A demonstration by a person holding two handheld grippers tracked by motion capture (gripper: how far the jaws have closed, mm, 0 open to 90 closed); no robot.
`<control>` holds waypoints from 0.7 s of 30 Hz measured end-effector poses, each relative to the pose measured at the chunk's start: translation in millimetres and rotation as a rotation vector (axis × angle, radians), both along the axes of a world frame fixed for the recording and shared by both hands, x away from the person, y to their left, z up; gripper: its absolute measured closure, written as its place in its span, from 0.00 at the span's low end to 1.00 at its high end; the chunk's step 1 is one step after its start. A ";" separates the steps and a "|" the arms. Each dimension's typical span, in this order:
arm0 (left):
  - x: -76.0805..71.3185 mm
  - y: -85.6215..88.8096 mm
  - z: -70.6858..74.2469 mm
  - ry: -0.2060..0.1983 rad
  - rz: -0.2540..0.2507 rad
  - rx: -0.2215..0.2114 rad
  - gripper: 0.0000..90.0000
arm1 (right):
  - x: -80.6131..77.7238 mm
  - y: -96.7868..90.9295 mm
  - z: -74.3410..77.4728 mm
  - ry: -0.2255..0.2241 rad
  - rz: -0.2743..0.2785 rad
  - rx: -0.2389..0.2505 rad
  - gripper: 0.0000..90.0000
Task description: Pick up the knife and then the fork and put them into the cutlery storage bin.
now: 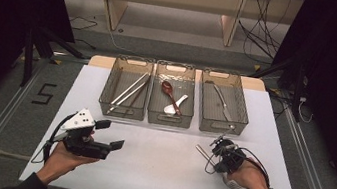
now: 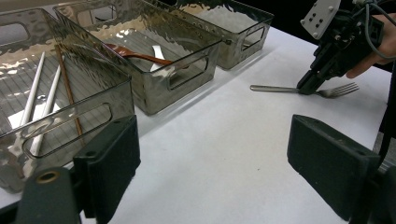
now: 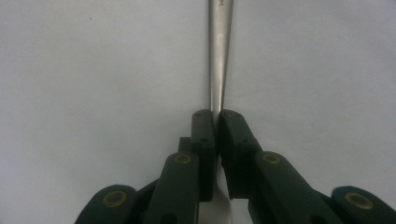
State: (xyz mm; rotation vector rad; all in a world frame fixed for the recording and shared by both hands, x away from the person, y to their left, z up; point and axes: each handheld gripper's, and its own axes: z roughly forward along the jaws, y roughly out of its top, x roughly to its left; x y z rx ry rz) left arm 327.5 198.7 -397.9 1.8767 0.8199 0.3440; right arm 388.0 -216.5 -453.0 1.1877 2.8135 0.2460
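Note:
A metal fork (image 1: 202, 152) lies flat on the white table (image 1: 154, 173) at the right front. My right gripper (image 1: 216, 155) points down onto it, and its pads are shut on the handle. In the right gripper view the jaws (image 3: 217, 116) meet around the narrow handle of the fork (image 3: 219, 56), which runs straight up and away. In the left gripper view the fork (image 2: 273, 87) shows its tines to the right of the right gripper (image 2: 309, 87). My left gripper (image 1: 111, 135) is held at the left front, open and holding nothing, its jaws (image 2: 215, 158) wide apart.
Three clear bins stand in a row at the back of the table. The left bin (image 1: 121, 115) holds chopsticks, the middle bin (image 1: 168, 123) a brown spoon and a white spoon, the right bin (image 1: 221, 131) a knife. Dark floor and cables surround the table.

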 end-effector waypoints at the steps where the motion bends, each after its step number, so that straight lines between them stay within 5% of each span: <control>1: 0.0 -0.1 0.0 -0.001 0.001 0.000 0.18 | -0.1 0.0 0.0 -0.001 0.002 0.001 0.94; 21: -0.1 0.1 0.2 -0.002 0.000 0.001 0.18 | 1.3 -2.7 3.8 -0.005 -0.013 0.024 0.94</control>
